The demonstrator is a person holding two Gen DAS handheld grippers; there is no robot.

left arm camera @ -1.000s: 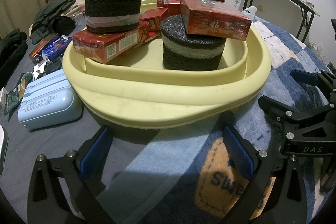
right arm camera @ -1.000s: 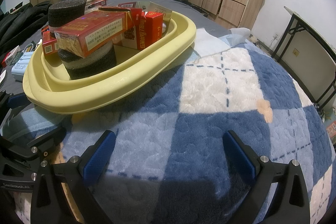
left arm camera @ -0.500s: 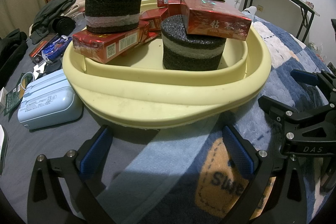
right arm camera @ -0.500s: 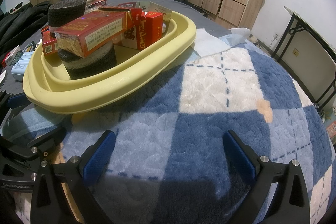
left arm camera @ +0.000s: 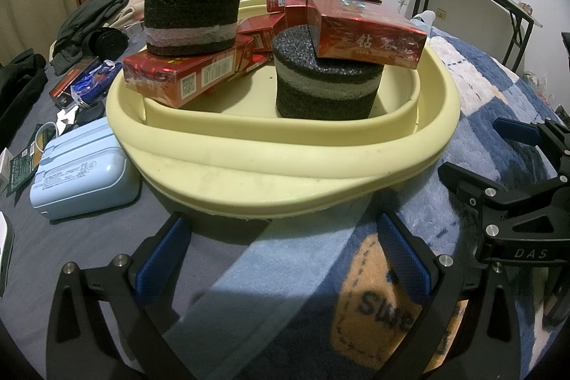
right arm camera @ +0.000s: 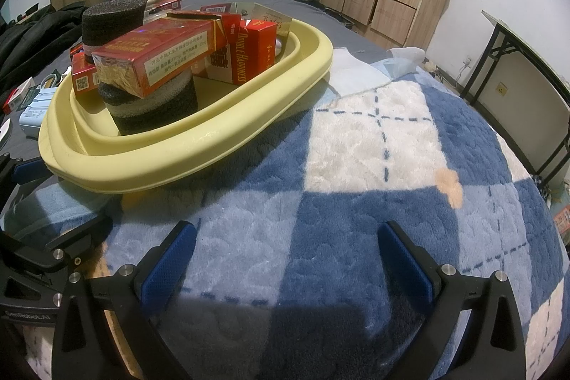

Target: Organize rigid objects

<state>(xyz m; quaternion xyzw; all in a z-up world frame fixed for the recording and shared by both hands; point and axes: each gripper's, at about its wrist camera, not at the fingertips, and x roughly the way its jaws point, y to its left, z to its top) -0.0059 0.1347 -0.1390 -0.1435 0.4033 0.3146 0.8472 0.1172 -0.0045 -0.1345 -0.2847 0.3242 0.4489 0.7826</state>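
Note:
A pale yellow basin (left arm camera: pixel 285 162) sits on the bed and holds several red boxes and two dark foam cylinders. One cylinder (left arm camera: pixel 326 88) stands in the basin with a red box (left arm camera: pixel 367 40) on top. The other cylinder (left arm camera: pixel 192 16) rests on a red box (left arm camera: pixel 181 73) at the left rim. My left gripper (left arm camera: pixel 281 259) is open and empty, just in front of the basin. My right gripper (right arm camera: pixel 285 259) is open and empty over the blue checked blanket, right of the basin (right arm camera: pixel 199 145).
A light blue case (left arm camera: pixel 82 173) lies left of the basin, with small packets and dark clothes (left arm camera: pixel 96 16) beyond it. The right gripper's body (left arm camera: pixel 516 202) shows at the right edge of the left wrist view. A folding table (right arm camera: pixel 527 66) stands at the right.

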